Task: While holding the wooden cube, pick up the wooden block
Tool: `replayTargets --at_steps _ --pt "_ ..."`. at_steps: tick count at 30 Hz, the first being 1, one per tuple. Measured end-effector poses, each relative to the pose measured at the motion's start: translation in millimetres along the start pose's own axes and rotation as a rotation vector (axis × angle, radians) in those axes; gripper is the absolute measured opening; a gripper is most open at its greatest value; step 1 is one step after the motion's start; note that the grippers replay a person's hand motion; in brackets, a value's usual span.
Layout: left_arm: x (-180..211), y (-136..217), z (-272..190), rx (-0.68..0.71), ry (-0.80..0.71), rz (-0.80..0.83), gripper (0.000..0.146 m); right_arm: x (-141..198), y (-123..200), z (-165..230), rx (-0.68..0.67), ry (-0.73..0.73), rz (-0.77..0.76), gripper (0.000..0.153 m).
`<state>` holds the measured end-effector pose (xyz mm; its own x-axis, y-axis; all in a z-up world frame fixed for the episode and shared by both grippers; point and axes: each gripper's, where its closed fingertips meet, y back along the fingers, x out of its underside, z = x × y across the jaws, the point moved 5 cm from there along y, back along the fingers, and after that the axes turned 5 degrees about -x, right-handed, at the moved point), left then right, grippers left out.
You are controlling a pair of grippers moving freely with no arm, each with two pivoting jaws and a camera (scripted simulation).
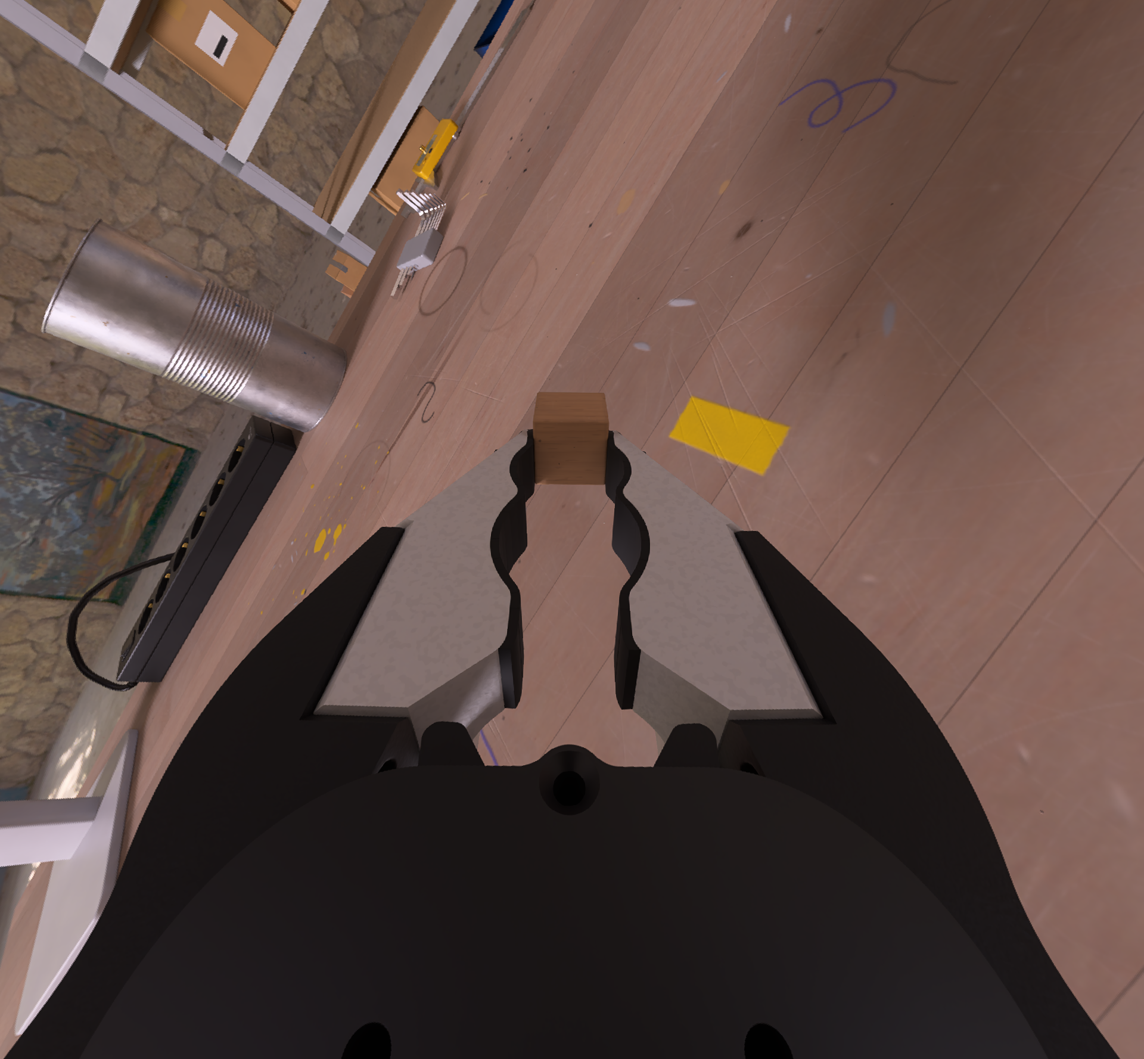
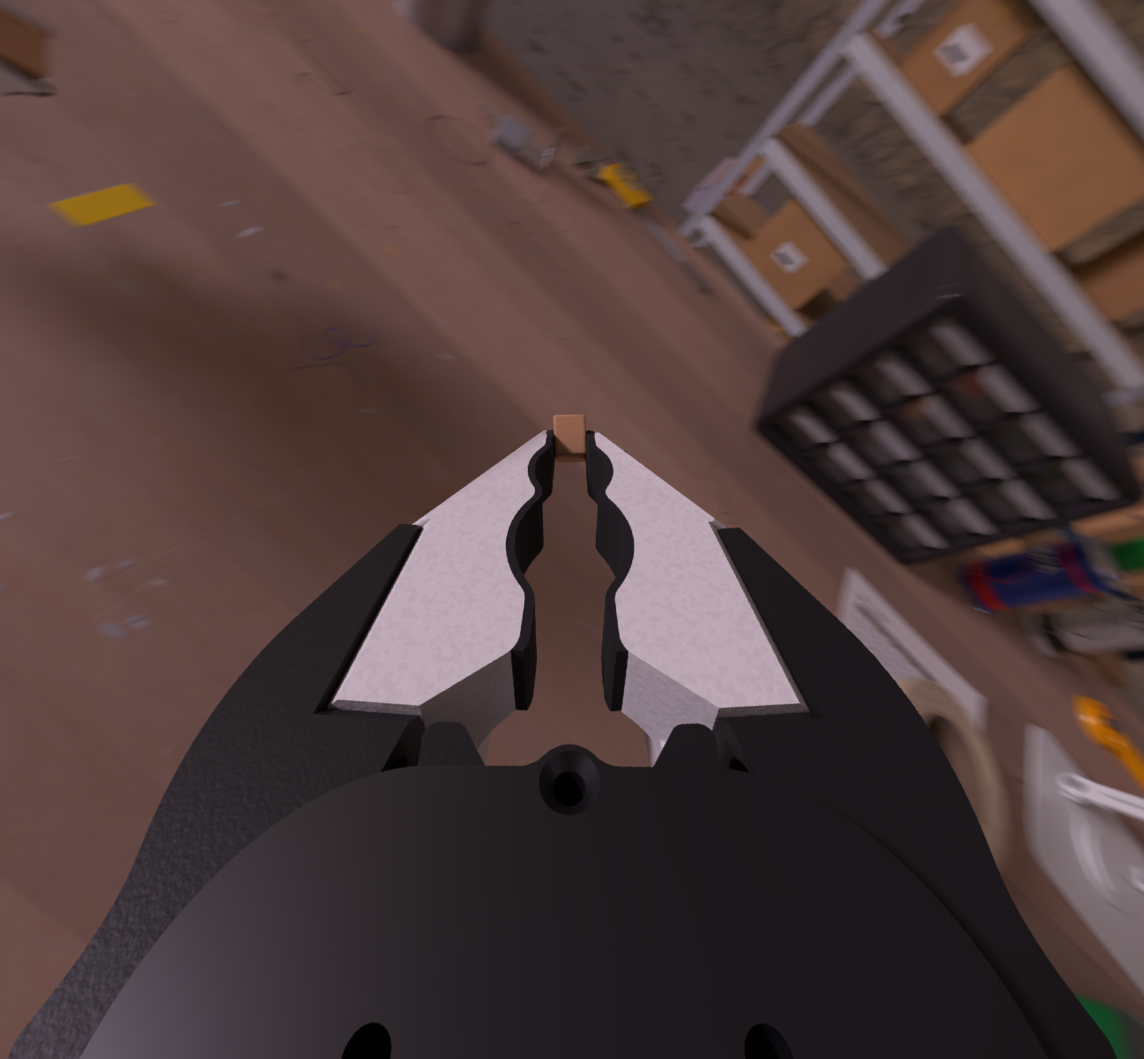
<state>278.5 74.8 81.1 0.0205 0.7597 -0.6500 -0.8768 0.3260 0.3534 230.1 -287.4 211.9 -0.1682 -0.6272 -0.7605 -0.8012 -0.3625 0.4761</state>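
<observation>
Both wooden pieces sit pinched at the fingertips, clear of the table: left gripper (image 1: 569, 441) clamps the larger wooden cube (image 1: 569, 438), right gripper (image 2: 569, 441) the smaller wooden block (image 2: 569, 438), both protruding forward.

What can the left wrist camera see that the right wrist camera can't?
Only the left wrist view shows the black power strip with its cord, and the left gripper pinching the bigger wooden piece.

Only the right wrist view shows the black grid rack and the right gripper pinching the small wooden piece.

Both show the brown table, yellow patch, metal cylinder and white shelves with cardboard boxes.
</observation>
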Motion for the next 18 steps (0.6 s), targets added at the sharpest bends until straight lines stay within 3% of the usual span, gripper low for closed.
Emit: replayTargets --at_steps 5,10,14,18 --pt "-0.2 0.4 0.5 0.003 0.007 0.001 0.021 -9.9 27.2 -85.8 0.242 0.0 0.13 0.009" --pt "-0.7 -0.4 -0.3 0.004 0.007 0.006 0.021 17.4 -20.8 -142.6 0.22 -0.143 0.337 0.009" --pt "-1.3 -0.3 -0.1 0.001 0.008 0.007 0.021 54.1 -80.5 -142.7 0.184 -0.244 0.497 0.009" --pt "-2.4 0.6 1.9 -0.014 0.024 -0.014 0.021 78.8 -113.9 -115.9 0.166 -0.221 0.622 0.009"
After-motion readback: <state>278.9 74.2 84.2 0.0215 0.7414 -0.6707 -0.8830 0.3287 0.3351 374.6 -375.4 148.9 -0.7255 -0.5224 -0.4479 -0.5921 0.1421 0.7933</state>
